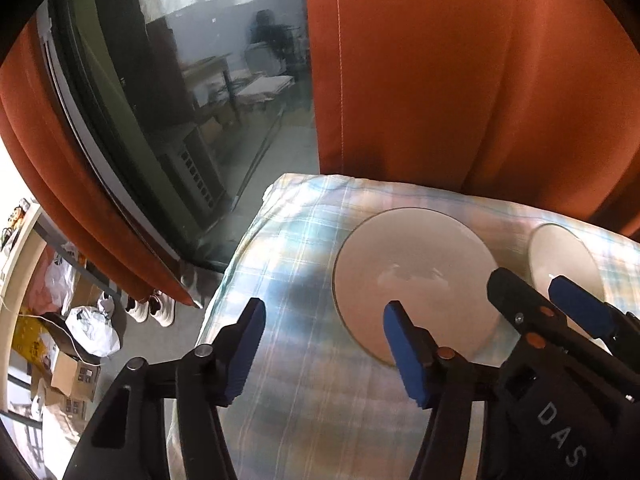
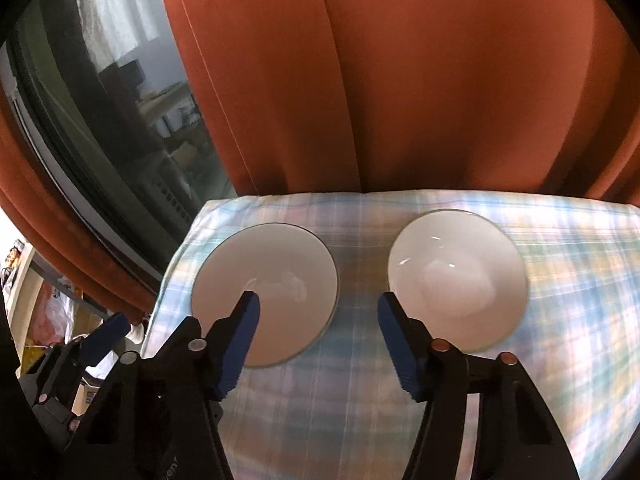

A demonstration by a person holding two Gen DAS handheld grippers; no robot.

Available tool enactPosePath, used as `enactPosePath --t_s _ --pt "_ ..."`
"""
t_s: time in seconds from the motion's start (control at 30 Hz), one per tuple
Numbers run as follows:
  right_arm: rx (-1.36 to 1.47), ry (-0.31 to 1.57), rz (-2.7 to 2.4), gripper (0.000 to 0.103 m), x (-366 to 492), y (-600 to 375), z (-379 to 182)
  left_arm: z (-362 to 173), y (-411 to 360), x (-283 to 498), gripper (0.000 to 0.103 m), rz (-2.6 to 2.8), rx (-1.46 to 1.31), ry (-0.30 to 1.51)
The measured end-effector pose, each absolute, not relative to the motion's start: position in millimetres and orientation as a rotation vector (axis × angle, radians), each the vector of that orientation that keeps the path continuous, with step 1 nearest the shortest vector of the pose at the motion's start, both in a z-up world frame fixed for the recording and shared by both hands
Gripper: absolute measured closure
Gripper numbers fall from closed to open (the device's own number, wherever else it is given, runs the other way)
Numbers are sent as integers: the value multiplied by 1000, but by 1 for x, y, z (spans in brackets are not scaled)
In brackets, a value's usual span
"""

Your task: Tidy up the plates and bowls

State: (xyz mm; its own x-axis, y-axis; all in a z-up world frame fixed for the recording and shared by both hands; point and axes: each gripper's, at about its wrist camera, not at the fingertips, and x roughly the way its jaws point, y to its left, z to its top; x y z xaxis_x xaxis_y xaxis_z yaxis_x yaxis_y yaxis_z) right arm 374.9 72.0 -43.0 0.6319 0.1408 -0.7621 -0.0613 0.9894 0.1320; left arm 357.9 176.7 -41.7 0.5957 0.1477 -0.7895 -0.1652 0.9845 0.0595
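Bowl: near side hidden behind right gripper in left wrist view | plate: near rim partly covered by left gripper pad | tablecloth: plaid blurred, right side cut off | window: reflected items indistinct

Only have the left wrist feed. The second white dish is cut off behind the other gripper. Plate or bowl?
Observer: A bowl, deep and white, seen whole in the right wrist view. The one on its left is a flat plate.
Operator: Are the two touching?
Observer: No. A strip of the plaid cloth shows between them.
Operator: Right gripper holding anything?
Observer: No. The right gripper has its jaws apart with nothing between them, hanging over the gap between plate and bowl.
Operator: Anything in the bowl?
Observer: Nothing in it, only highlights on the glaze.
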Motion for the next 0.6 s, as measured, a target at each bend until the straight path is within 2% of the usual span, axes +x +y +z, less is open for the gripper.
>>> enactPosePath --t_s 0.2,0.37,0.5,0.57,0.6 --pt "111 904 110 56 405 73 -64 -53 178 380 50 178 -16 924" --pt "108 919 107 58 418 75 -74 -66 178 394 61 156 -16 948" --pt "100 942 117 72 427 77 -84 -75 177 400 70 142 -16 966" --pt "84 943 118 78 430 78 -86 -78 176 402 79 129 -13 968" --pt "71 940 113 79 430 80 -86 -78 175 402 80 126 -4 970"
